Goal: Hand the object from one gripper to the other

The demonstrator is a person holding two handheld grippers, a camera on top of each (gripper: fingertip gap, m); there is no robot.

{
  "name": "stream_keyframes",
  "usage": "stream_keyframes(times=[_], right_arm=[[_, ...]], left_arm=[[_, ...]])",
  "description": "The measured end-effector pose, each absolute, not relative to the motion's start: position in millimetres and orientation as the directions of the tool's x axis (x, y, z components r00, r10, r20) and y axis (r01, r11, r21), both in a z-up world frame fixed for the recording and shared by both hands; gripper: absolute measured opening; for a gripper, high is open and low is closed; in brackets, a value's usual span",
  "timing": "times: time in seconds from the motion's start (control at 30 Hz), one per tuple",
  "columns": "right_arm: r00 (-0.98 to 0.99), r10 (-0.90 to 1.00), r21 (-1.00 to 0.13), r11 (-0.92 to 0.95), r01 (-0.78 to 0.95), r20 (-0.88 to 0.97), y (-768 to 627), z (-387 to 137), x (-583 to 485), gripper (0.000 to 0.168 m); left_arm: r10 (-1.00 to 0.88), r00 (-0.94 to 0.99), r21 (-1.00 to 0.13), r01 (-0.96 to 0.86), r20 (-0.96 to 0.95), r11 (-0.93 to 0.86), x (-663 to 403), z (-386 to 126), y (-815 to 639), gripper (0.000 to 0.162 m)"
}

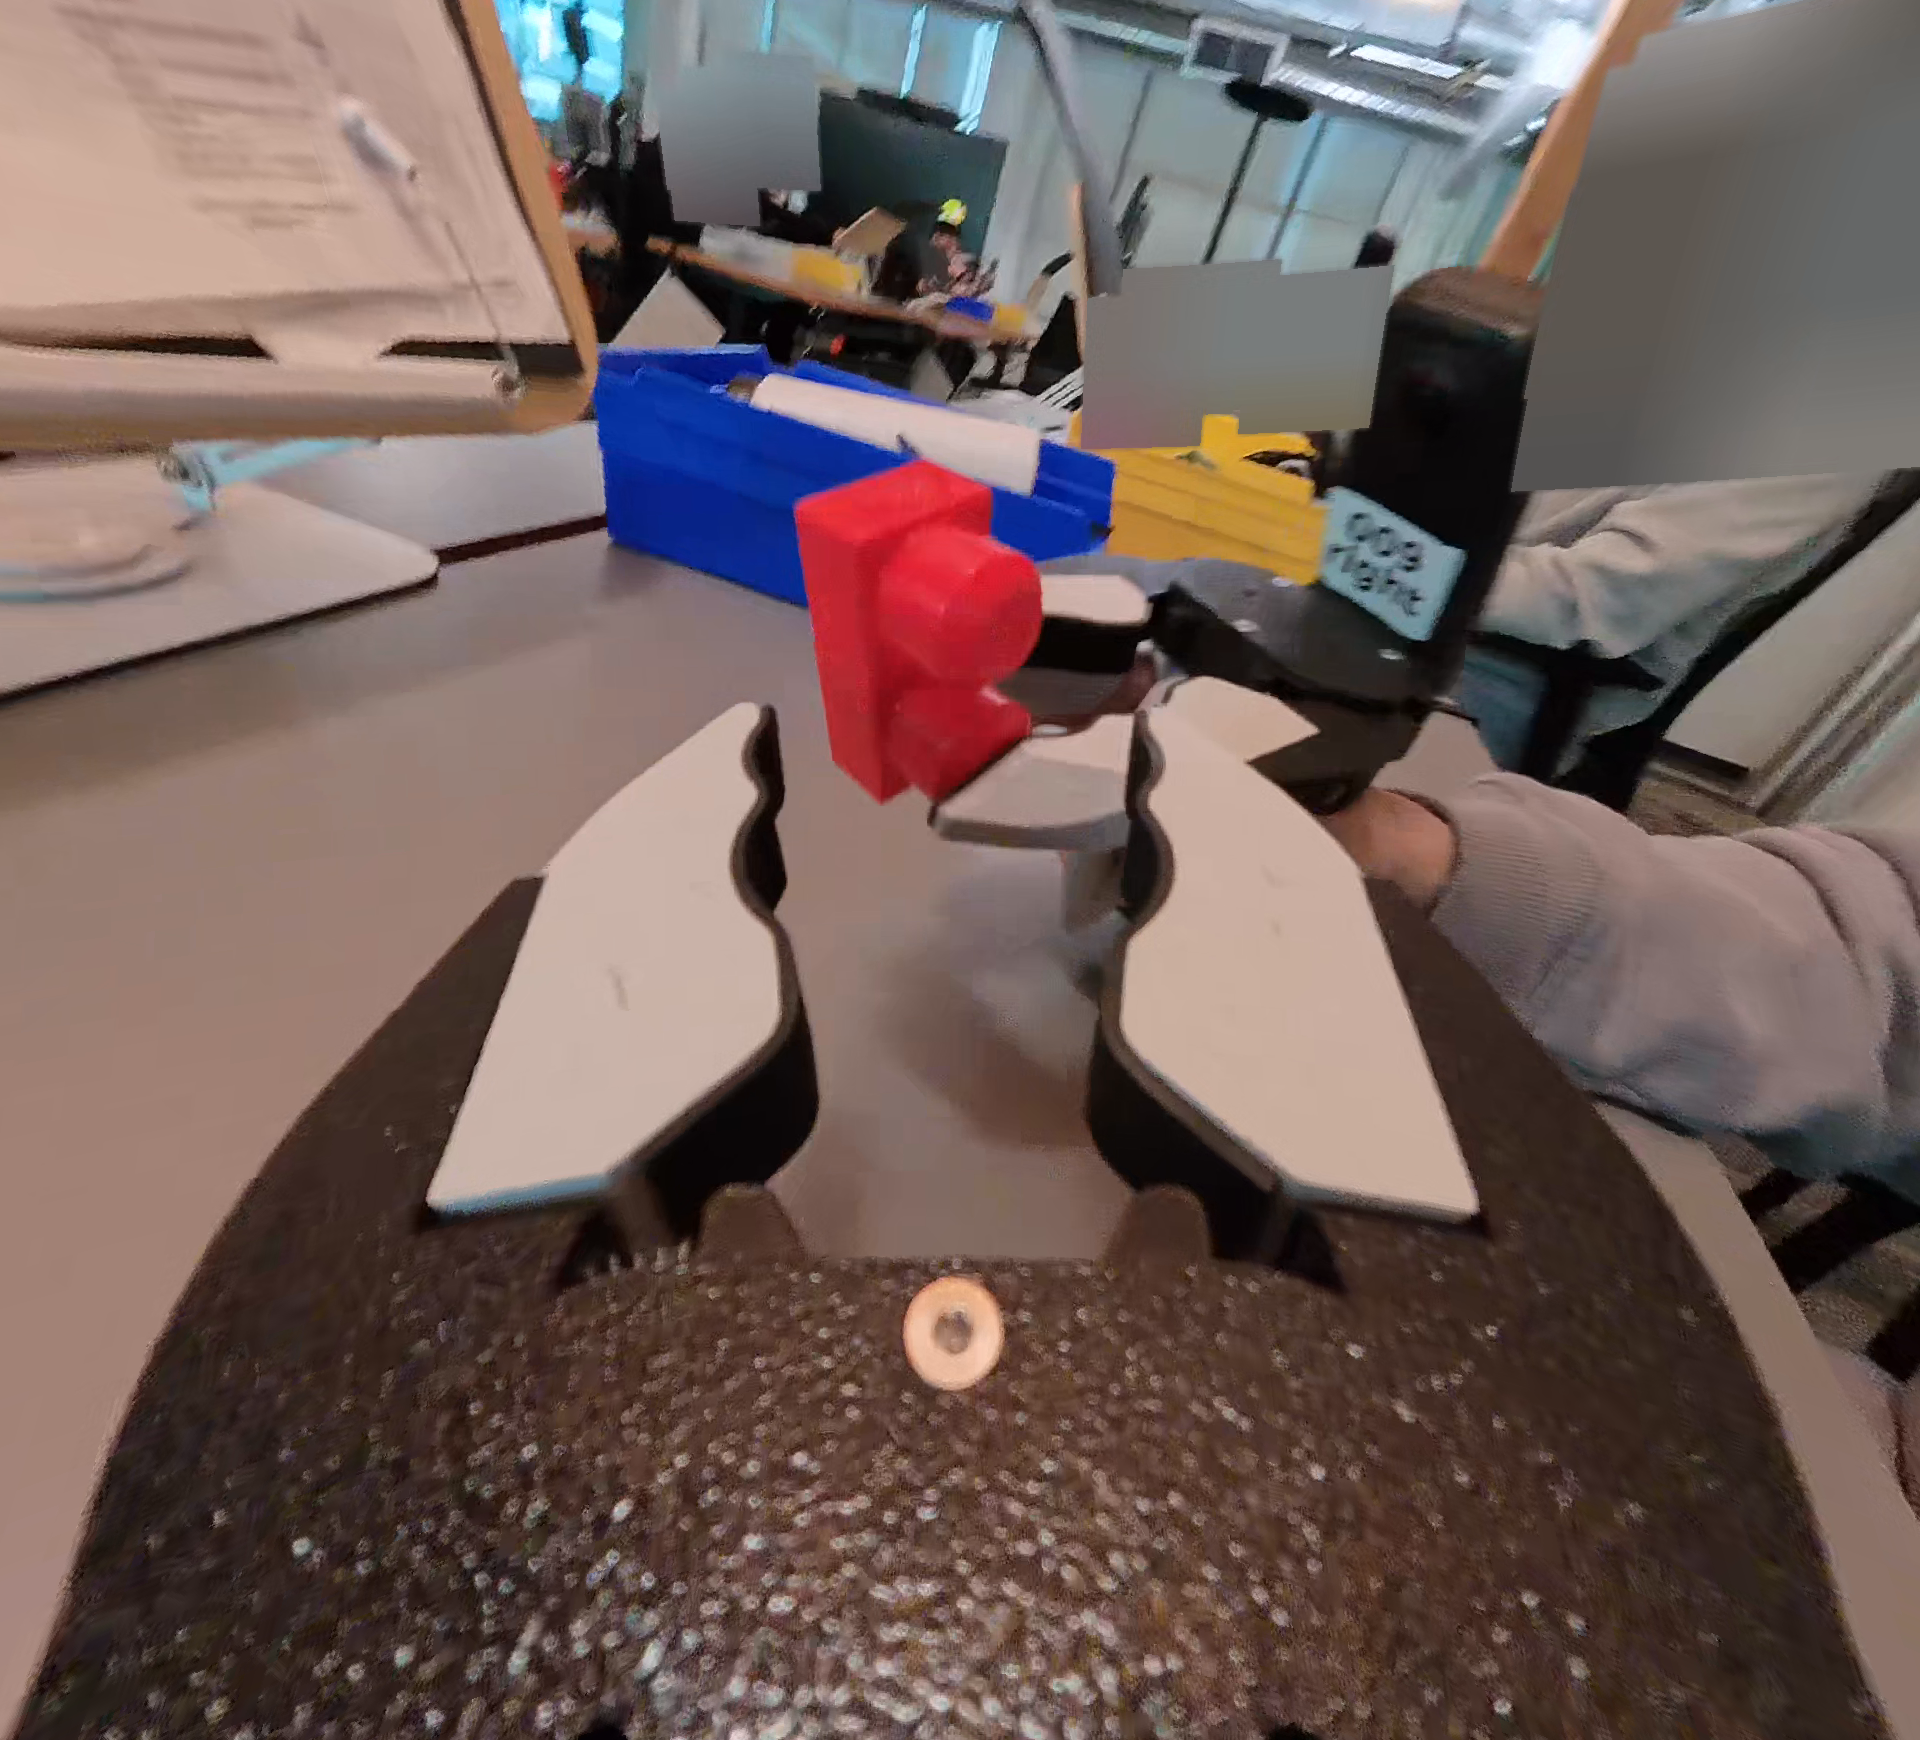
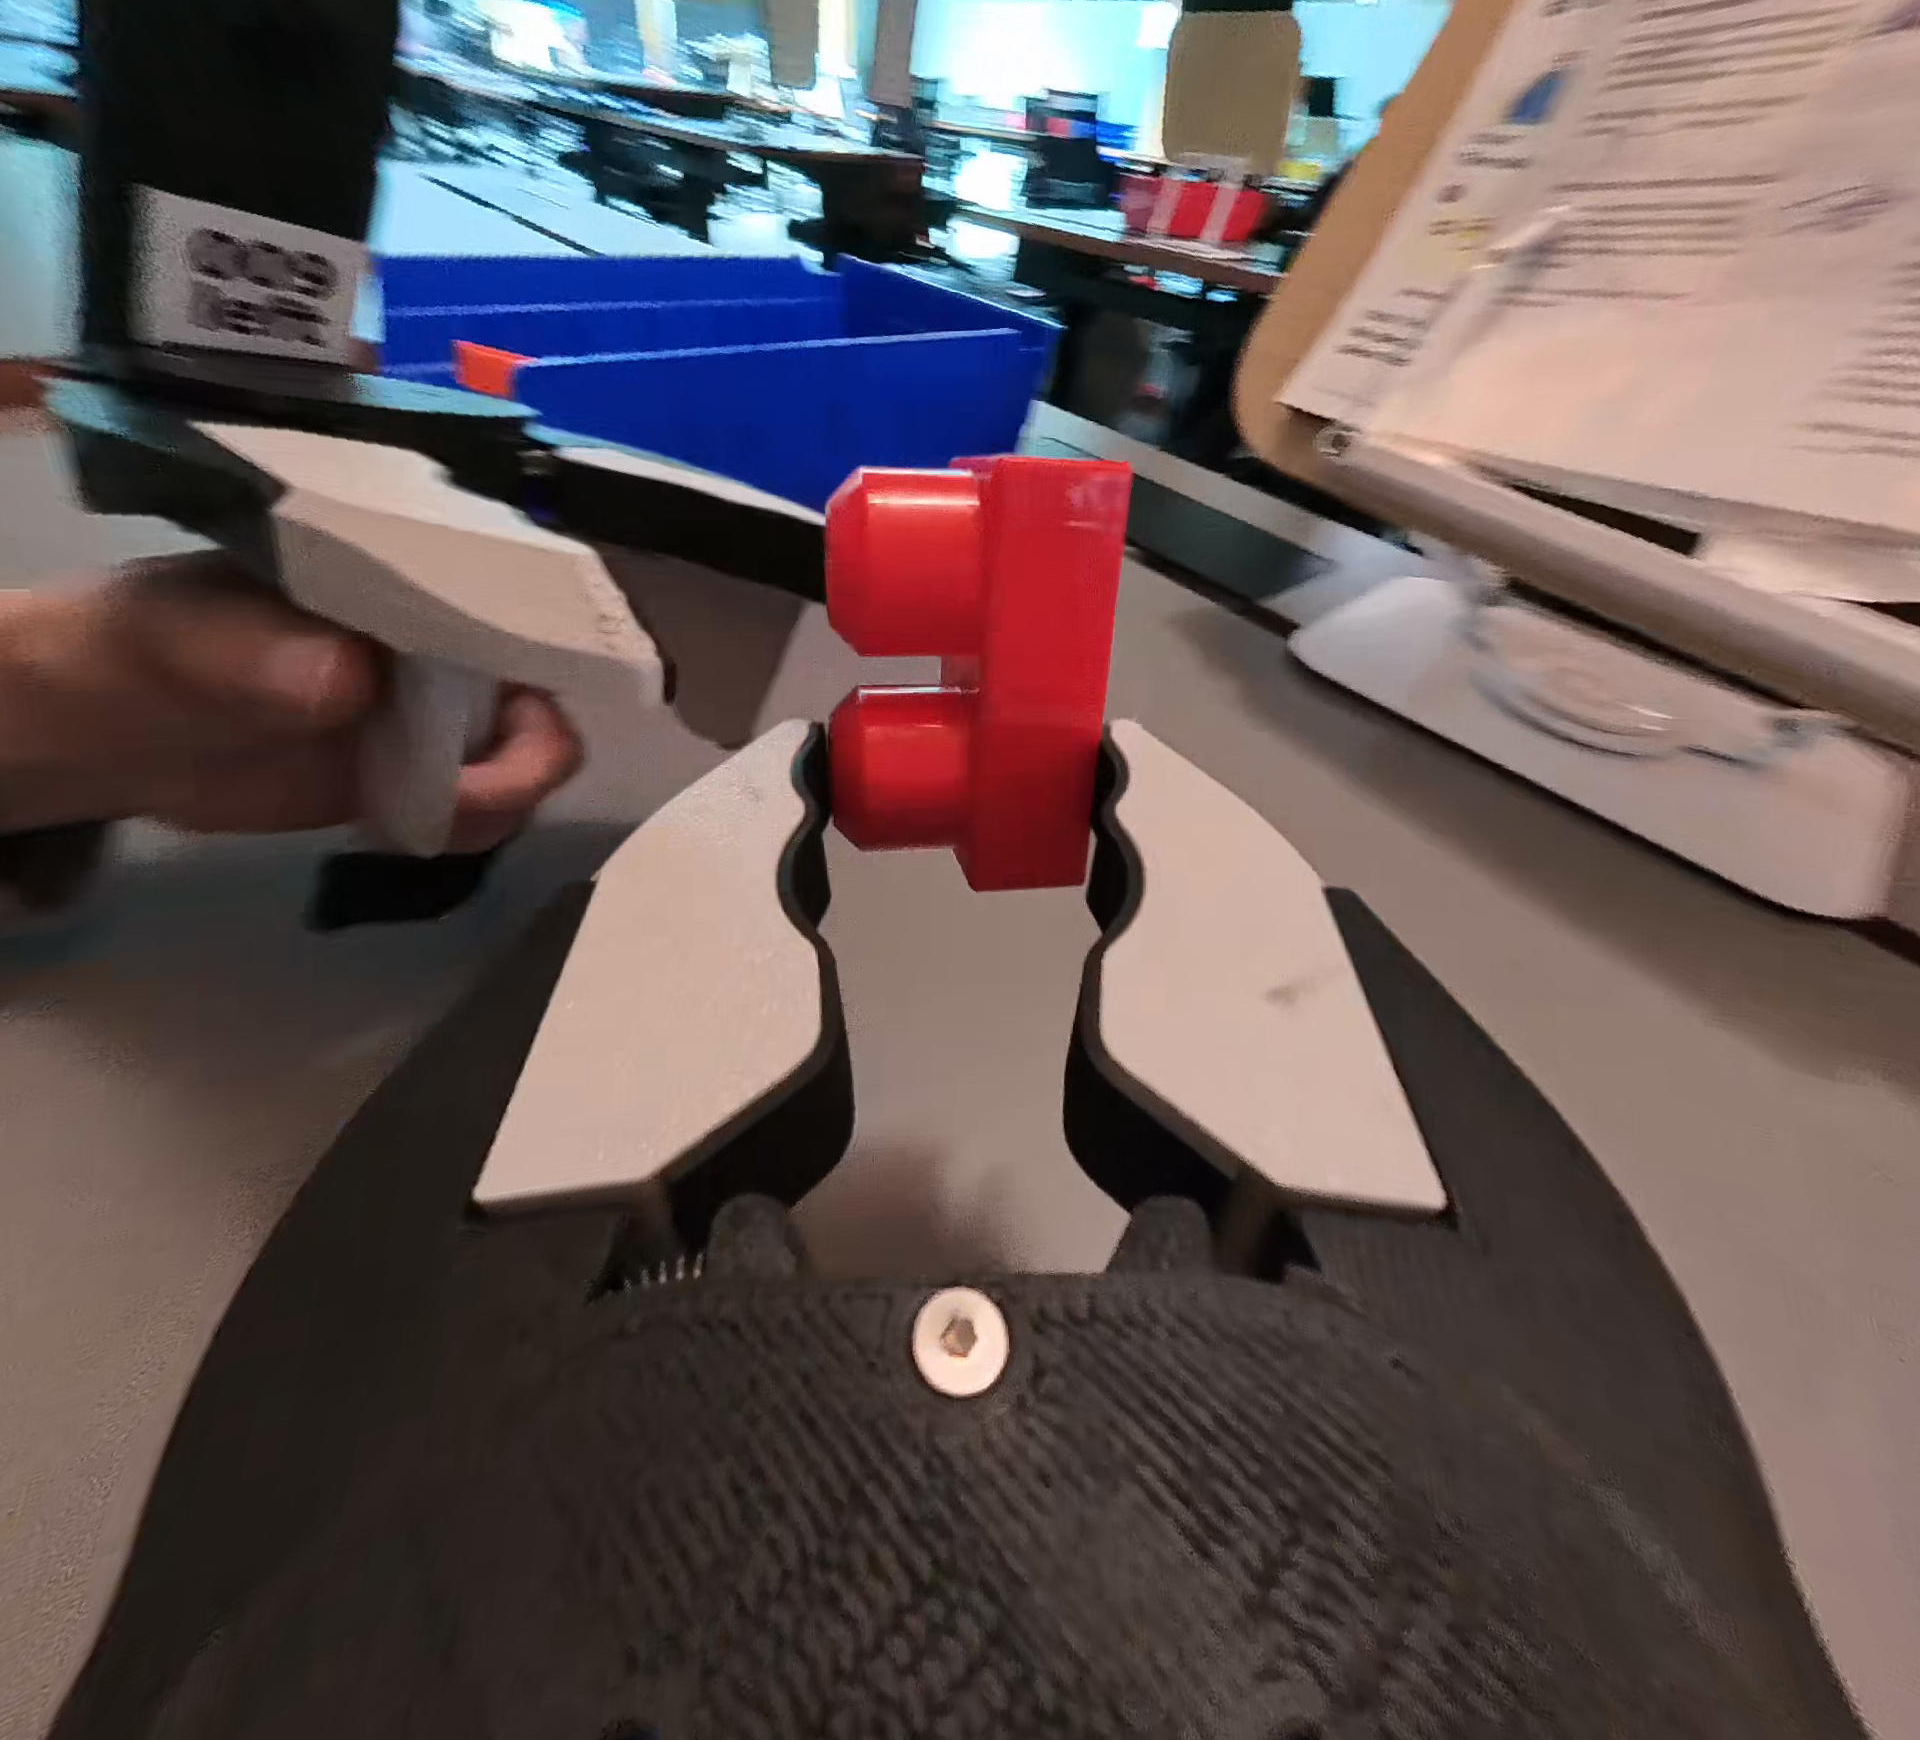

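Observation:
A red two-stud brick is held upright above the grey table, studs to the left. My right gripper is shut on its lower end, one finger on the lower stud and one on the flat back. In the left wrist view the brick sits just beyond my left gripper, which is open and empty. The right gripper reaches in there from the right. In the right wrist view the left gripper is at the left, its tips near the studs and not touching.
A blue bin and a yellow bin stand at the back of the table. A tilted document holder with papers on a white base stands at the left. A grey-sleeved arm holds the right gripper. The grippers are tip to tip, or close to it.

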State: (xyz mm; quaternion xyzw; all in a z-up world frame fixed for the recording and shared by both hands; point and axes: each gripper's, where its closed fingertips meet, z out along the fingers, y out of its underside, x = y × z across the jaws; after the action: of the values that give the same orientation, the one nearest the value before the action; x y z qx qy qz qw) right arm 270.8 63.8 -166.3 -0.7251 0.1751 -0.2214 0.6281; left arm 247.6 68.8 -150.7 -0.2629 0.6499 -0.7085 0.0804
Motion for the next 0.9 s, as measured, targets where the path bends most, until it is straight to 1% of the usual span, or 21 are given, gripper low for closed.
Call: stream_keyframes(times=[0.07,0.13,0.2,0.3,0.4,0.57,0.63,0.7,0.73,0.8,0.83,0.9], right_arm=[[0.802,-0.577,-0.979,-0.197,0.05,0.157,60.3,-167.9,275.2,0.048],[0.793,-0.581,-0.971,-0.231,0.055,0.183,62.3,-172.0,274.9,0.048],[0.797,-0.571,-0.966,-0.252,0.058,0.197,65.8,-175.4,272.6,0.048],[0.788,-0.568,-0.954,-0.29,0.078,0.237,67.9,-177.4,271.1,0.048],[0.785,-0.558,-0.941,-0.325,0.091,0.269,71.3,-181.0,269.1,0.048],[0.796,-0.544,-0.944,-0.314,0.099,0.265,71.2,-179.7,268.3,0.047],[0.843,-0.497,-0.965,-0.243,0.093,0.206,72.7,-173.8,263.3,0.048],[0.899,-0.423,-0.99,-0.128,0.066,0.114,70.5,-161.2,257.3,0.057],[0.937,-0.346,-0.997,-0.079,0.017,0.043,69.9,-156.8,251.2,0.061],[0.981,-0.156,-0.992,-0.009,-0.122,-0.119,67.0,-149.4,236.1,0.058],[0.982,-0.086,-0.985,0.012,-0.17,-0.17,64.0,-146.5,230.6,0.056],[0.982,-0.009,-0.982,0.014,-0.189,-0.189,60.1,-146.8,223.4,0.044]], left_arm=[[-0.524,-0.804,-0.96,-0.232,0.279,-0.154,252.2,-151.8,66.9,0.059],[-0.598,-0.761,-0.968,-0.186,0.25,-0.168,255.3,-150.1,69.8,0.046],[-0.615,-0.759,-0.977,-0.152,0.212,-0.15,252.7,-148.2,68.2,0.039],[-0.633,-0.745,-0.978,-0.167,0.21,-0.129,252.7,-150.3,66.6,0.038],[-0.693,-0.702,-0.986,-0.134,0.166,-0.102,256.1,-152.7,72.1,0.03],[-0.728,-0.681,-0.996,-0.089,0.076,-0.021,256.1,-152.0,73.0,0.029],[-0.722,-0.691,-0.998,-0.063,0.046,-0.003,255.1,-148.2,73.6,0.029],[-0.7,-0.713,-0.999,-0.043,0.025,0.008,254.3,-144.6,75.3,0.029],[-0.673,-0.74,-0.999,-0.034,0.017,0.012,252.7,-143.4,75.3,0.029],[-0.568,-0.823,-1.0,-0.012,0.013,-0.005,243.2,-138.6,71.8,0.029],[-0.504,-0.863,-1.0,-0.005,0.017,-0.025,236.8,-135.5,70.5,0.029],[-0.401,-0.915,-0.998,-0.019,0.041,-0.058,227.3,-131.4,72.3,0.029]])
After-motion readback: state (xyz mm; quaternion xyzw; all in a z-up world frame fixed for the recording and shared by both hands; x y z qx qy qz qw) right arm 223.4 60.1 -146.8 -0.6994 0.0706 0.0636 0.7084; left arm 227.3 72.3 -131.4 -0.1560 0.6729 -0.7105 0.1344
